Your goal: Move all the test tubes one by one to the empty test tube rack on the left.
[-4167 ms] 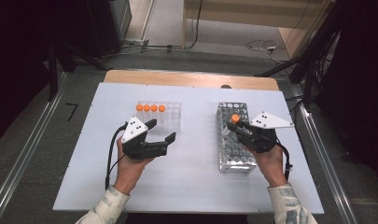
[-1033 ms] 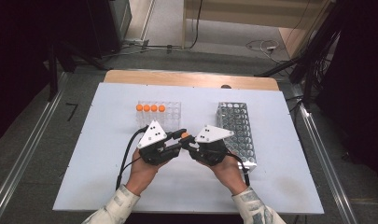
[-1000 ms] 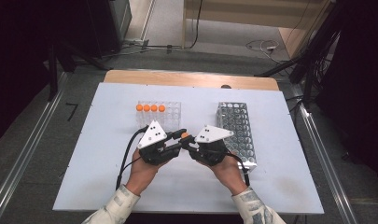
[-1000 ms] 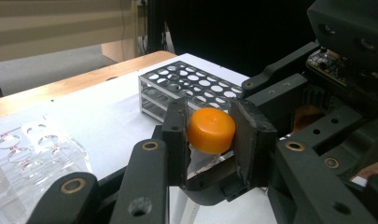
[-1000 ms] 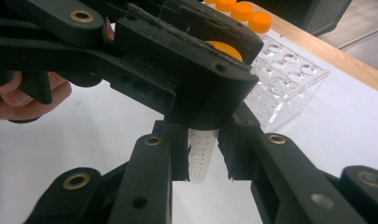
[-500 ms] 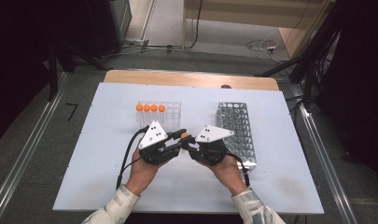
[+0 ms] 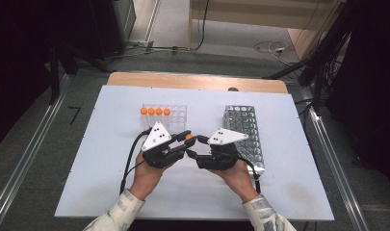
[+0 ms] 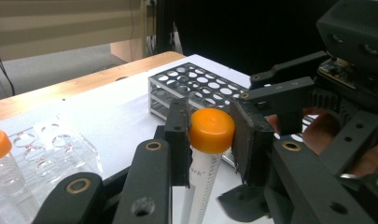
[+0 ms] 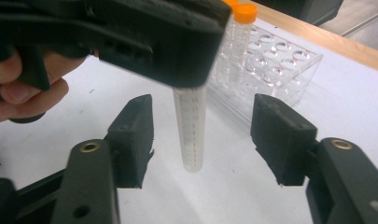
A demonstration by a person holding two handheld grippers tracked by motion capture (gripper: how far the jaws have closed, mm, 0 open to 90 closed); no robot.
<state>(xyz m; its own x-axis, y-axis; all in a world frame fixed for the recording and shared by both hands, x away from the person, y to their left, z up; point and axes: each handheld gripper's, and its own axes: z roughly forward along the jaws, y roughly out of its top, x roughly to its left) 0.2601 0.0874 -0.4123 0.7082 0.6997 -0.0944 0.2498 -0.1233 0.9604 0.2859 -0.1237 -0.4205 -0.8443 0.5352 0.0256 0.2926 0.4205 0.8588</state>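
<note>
Item 1: clear plastic rack (image 7: pixel 175 114), ahead and left of my left claw (image 7: pixel 187 139); four orange-capped tubes (image 7: pixel 154 111) stand along its far row.

Item 2: my left claw, near table centre. I see it clamped on the orange screw cap of a clear graduated plastic tube (image 8: pixel 206 154), pads (image 8: pixel 178 140) touching both sides of the cap. The tube hangs upright from the claw, its tip clear of the white table (image 7: pixel 101 159).

Item 3: my right claw (image 9: pixel 200 135), facing the left one, tips nearly meeting. Jaws spread wide, one either side of the tube's lower body, touching neither side.

Item 4: grey metal grid rack (image 7: pixel 245 130), just right of my right claw, behind the hand.
</note>
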